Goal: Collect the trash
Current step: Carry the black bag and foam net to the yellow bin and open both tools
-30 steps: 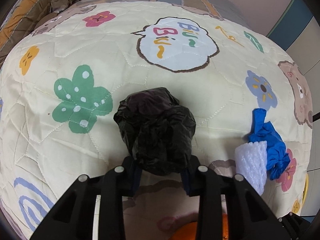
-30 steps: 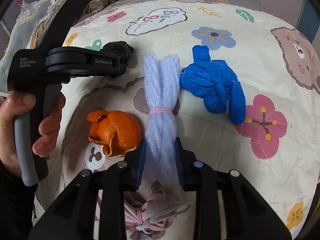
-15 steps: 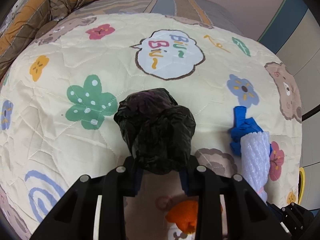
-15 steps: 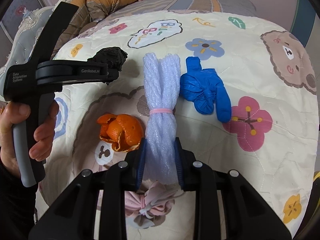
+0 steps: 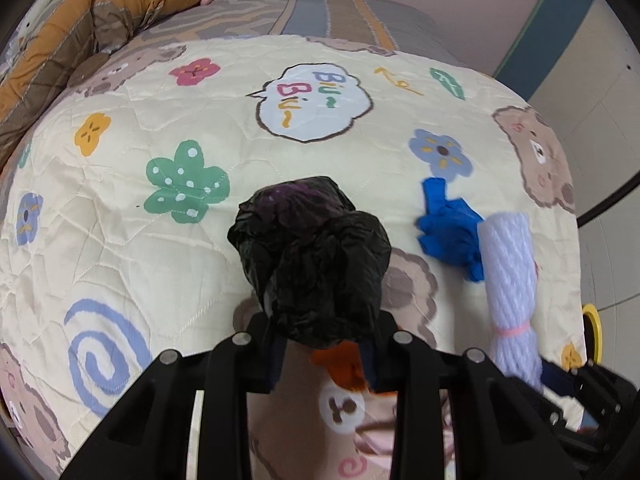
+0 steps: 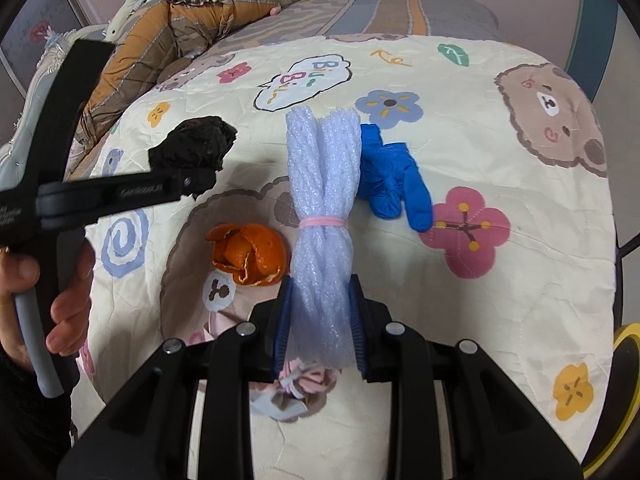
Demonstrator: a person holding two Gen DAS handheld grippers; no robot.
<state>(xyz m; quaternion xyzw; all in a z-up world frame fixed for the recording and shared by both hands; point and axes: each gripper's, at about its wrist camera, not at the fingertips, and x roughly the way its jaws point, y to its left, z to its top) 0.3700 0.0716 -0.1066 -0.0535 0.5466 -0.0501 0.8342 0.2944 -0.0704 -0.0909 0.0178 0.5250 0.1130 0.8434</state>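
My left gripper is shut on a crumpled black plastic bag and holds it above the quilt. It also shows in the right wrist view. My right gripper is shut on a white foam net bundle tied with a pink band, seen in the left wrist view too. A blue glove lies on the quilt right of the bundle. An orange peel lies left of it. A pink and white scrap lies under my right gripper.
A cream quilt with flowers and bears covers the bed. Brown and orange bedding is heaped at the back left. A yellow rim shows past the bed's right edge. A hand holds the left gripper.
Both grippers have risen and drawn back from the quilt with their loads. The orange peel now shows below the black bag in the left wrist view.
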